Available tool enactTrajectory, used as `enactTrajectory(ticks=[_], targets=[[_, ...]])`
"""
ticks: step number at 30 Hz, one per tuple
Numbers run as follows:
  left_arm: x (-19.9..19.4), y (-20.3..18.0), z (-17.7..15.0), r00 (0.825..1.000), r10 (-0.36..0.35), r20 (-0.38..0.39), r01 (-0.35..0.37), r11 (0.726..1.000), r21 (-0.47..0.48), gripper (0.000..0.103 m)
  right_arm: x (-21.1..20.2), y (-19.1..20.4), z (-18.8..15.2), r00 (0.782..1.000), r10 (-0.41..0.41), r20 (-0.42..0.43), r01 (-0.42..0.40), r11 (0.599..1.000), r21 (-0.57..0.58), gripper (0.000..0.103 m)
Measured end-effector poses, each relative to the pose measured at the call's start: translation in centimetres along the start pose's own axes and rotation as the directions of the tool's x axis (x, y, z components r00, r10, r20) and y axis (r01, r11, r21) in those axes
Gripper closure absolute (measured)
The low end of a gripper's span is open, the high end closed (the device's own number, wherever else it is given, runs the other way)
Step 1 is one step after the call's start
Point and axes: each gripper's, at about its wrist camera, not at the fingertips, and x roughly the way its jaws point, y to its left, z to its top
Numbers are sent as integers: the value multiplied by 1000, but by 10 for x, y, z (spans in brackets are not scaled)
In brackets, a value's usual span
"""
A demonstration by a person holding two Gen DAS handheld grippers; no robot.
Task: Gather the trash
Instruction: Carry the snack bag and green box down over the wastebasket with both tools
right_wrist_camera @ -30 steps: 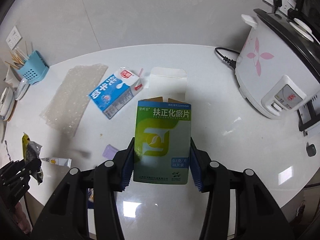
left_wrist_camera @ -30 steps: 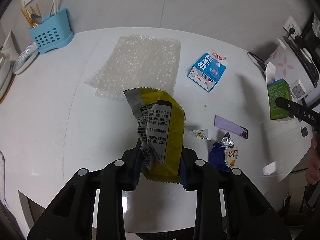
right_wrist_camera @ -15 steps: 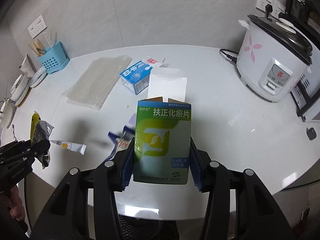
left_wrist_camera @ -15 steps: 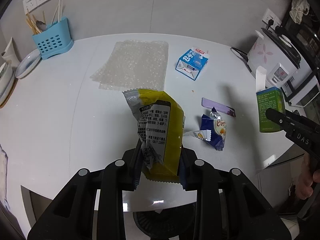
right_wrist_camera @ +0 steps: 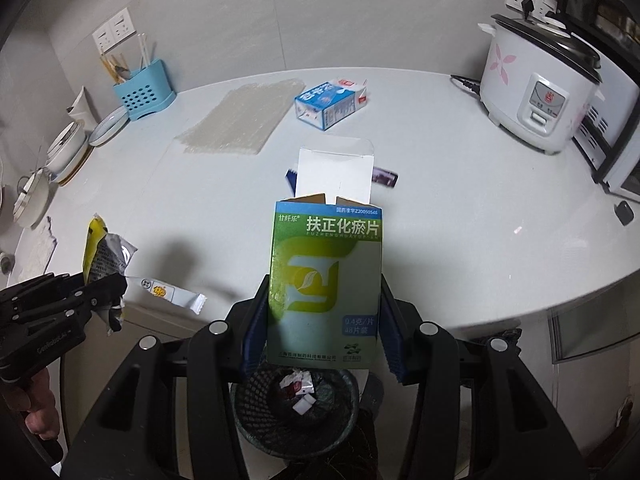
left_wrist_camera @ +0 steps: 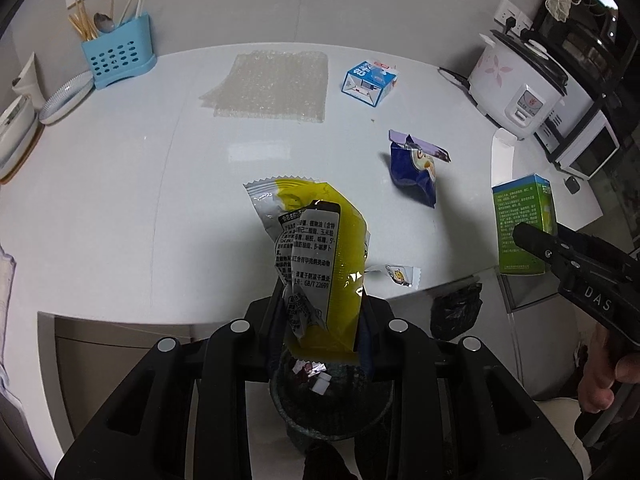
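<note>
Both jaws are clamped: the left gripper [left_wrist_camera: 320, 320] grasps a yellow snack wrapper [left_wrist_camera: 320, 248], the right gripper [right_wrist_camera: 324, 320] a green medicine box [right_wrist_camera: 326, 280]. Each load hangs above the mesh trash bin [right_wrist_camera: 296, 420] at frame bottom, so this looks like the drop step; next, the jaws need to let go squarely over the rim. Only the left view shows the blue wrapper [left_wrist_camera: 414, 172] mid-table whole; the box hides most of it in the right view.

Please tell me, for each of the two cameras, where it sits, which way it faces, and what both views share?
Left wrist: on the left claw, facing down over the table edge; it grips a yellow snack bag; the right claw shows too.
Right wrist: on the right claw, facing down likewise; it grips a green box; the left claw shows.
Shared: milk carton, bubble wrap, waste bin.
</note>
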Motion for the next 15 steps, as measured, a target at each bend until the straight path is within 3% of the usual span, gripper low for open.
enactTrajectory(ticks=[15], targets=[[-11,-2,-83,999,-39,-32,40,999,3,75,-20,15,-100,999,9,-45,-9,1000,-12,57]])
